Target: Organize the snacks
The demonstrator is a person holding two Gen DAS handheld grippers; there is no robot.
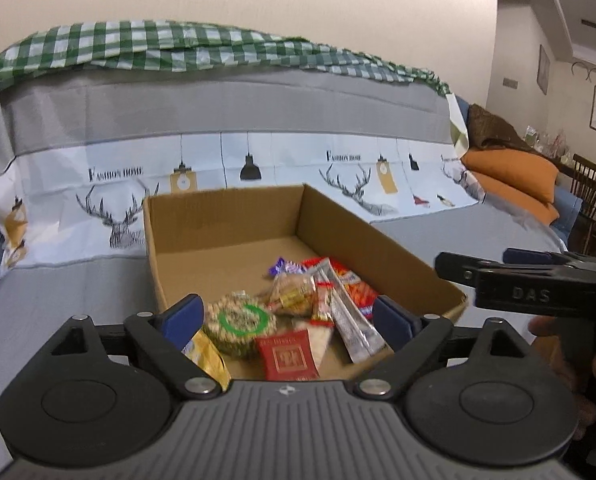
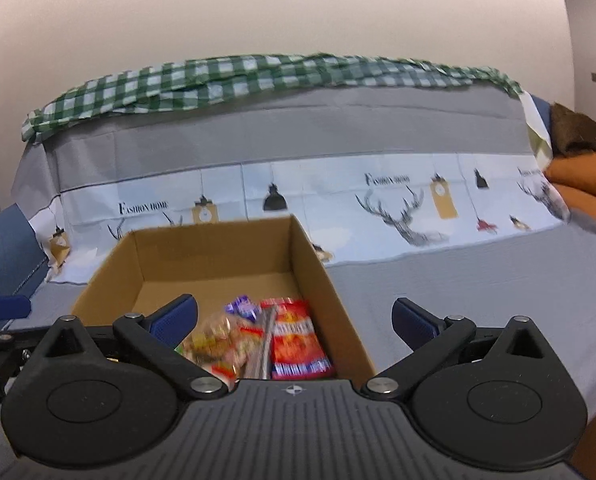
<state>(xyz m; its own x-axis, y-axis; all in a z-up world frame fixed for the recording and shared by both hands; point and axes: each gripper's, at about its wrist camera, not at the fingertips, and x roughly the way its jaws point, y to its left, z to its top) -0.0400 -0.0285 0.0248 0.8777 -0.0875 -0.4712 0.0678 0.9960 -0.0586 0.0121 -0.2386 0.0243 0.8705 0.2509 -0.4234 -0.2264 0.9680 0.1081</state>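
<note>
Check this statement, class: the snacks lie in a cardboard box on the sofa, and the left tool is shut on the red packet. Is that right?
Not quite. The left tool is open and holds nothing, as the left wrist view shows. The red packet lies loose among the snacks in the cardboard box on the sofa.

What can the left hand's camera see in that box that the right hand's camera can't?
Only the left view shows the round green-ringed pack, the red packet, the yellow packet and the right gripper from the side. Only the right view shows bare sheet right of the box. Both show the box, the orange-red bag and the purple wrapper.
</note>
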